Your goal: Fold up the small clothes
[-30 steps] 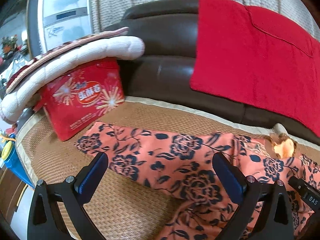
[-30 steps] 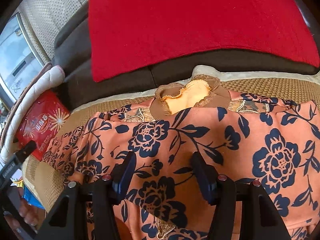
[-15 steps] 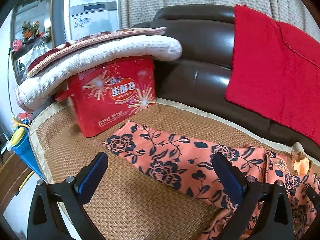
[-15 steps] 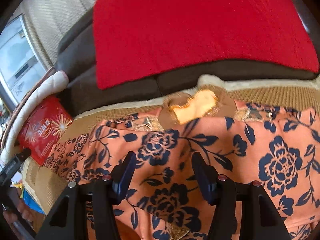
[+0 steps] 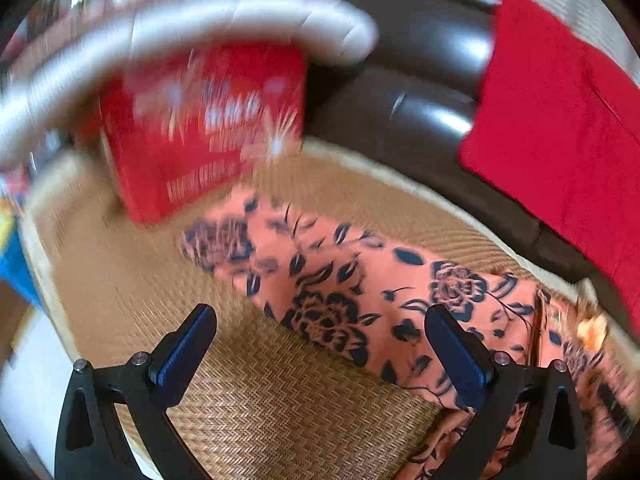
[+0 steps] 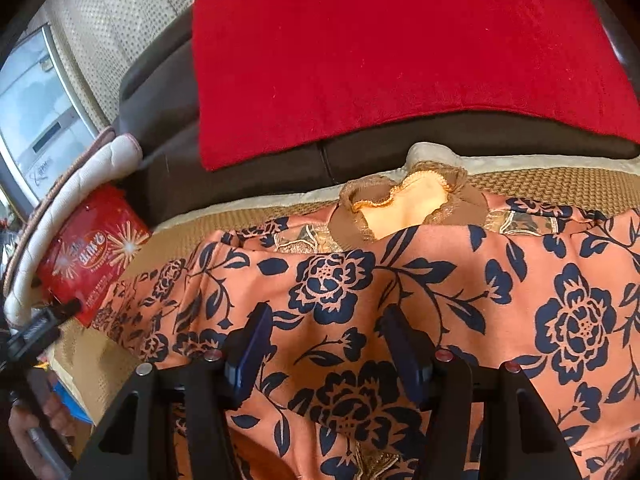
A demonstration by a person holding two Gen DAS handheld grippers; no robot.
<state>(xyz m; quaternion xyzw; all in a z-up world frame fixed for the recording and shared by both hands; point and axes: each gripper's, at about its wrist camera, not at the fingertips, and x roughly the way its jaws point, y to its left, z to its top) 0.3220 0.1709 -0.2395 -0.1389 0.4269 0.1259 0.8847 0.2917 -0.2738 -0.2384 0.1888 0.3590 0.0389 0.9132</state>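
An orange garment with dark blue flowers [image 6: 460,288] lies spread on a woven mat [image 5: 280,400] on the sofa seat, its brown collar [image 6: 400,204] toward the backrest. Its left sleeve [image 5: 320,280] stretches out toward a red box. My left gripper [image 5: 320,352] is open and empty, low over the sleeve near its lower edge. My right gripper [image 6: 328,344] is open, with its fingers resting on or just above the garment's chest; nothing is held. The left gripper also shows at the left edge of the right wrist view [image 6: 36,332].
A red snack box [image 5: 200,128] stands at the mat's left end under a white padded cushion [image 5: 180,36]. A red cloth [image 6: 380,48] hangs over the dark leather backrest [image 5: 420,92]. A blue object [image 5: 12,256] sits off the sofa's left edge.
The left gripper has swung left and dropped closer to the sleeve; its view is blurred by motion. The right gripper stays on the chest, shifted slightly toward the collar.
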